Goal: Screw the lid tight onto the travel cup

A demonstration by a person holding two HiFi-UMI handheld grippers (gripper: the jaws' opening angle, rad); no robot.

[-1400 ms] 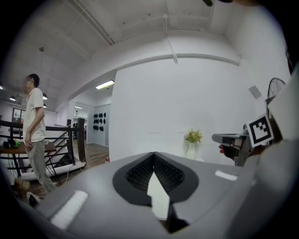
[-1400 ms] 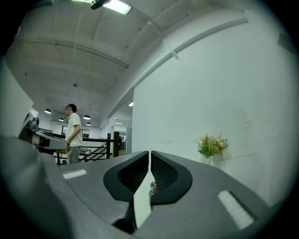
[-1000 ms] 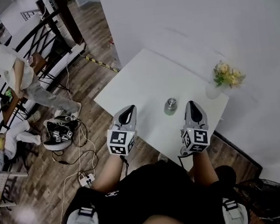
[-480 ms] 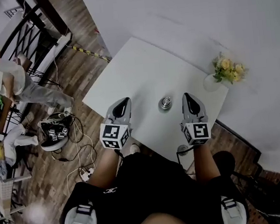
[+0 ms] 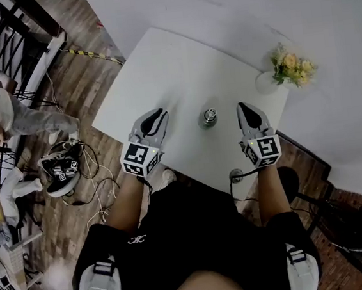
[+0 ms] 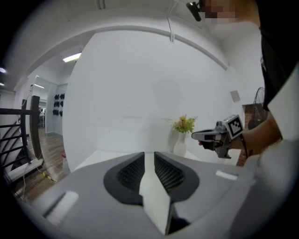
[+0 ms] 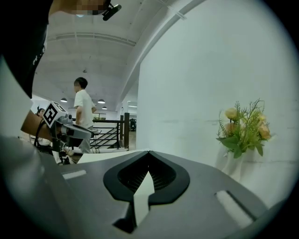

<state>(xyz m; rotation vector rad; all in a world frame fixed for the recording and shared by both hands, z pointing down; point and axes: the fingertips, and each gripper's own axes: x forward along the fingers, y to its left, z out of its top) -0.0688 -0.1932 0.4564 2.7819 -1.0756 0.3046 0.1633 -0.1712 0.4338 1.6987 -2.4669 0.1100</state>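
Standing upright close to the near edge of the white table [image 5: 172, 65], roughly midway along it, the travel cup [image 5: 210, 117] showed a round metallic top over a dark green body; it was too small in the head view to tell how the lid sat. Nothing touched it. The left gripper [image 5: 158, 114] lay off to its left and the right gripper [image 5: 242, 107] off to its right, each clearly apart from the cup, so that it stood between them. Both grippers reached over the near edge with their tips aimed toward the far side of the table and their marker cubes back toward the person. The bare forearms ran straight forward from the body, nearly parallel, the left angled slightly inward. In the left gripper view the jaws were just opening, a thin slit between the ribbed pads with nothing in it. In the right gripper view the jaws were pressed together at their tips, also with nothing in them. A vase of yellow flowers [image 5: 290, 67] stood at the far right corner of the table, against the white wall [image 5: 270, 9]. Beyond the table's left edge lay wooden floor [image 5: 64, 76] with loose cables [image 5: 95, 182], a black railing [image 5: 3, 44] and another person [image 7: 83, 116].
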